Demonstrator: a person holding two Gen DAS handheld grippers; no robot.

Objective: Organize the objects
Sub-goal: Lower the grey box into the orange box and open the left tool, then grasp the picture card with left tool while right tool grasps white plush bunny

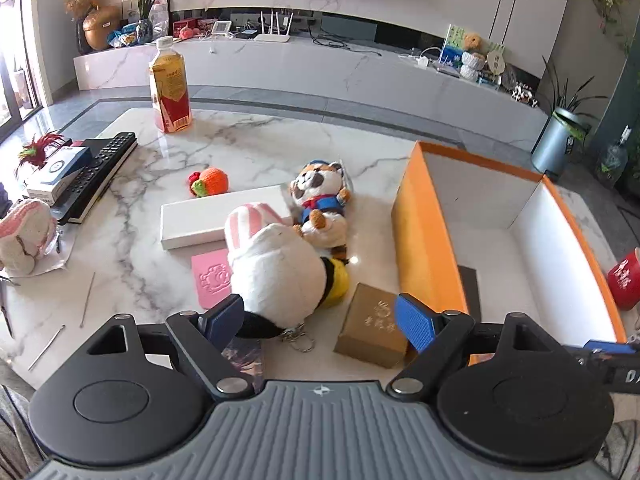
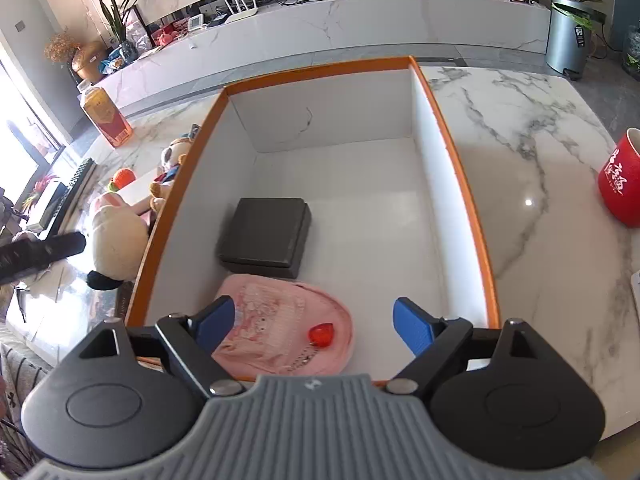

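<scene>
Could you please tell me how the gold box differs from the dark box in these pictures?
The gold box is shiny with an embossed emblem; the dark box is matte and plain. The gold one sits on the marble table outside the orange bin, the dark one inside it. Both are small, closed and lie flat.

Orange box (image 2: 452, 184) mostly free beyond black case (image 2: 266, 236) and pink pouch (image 2: 280, 320).
</scene>
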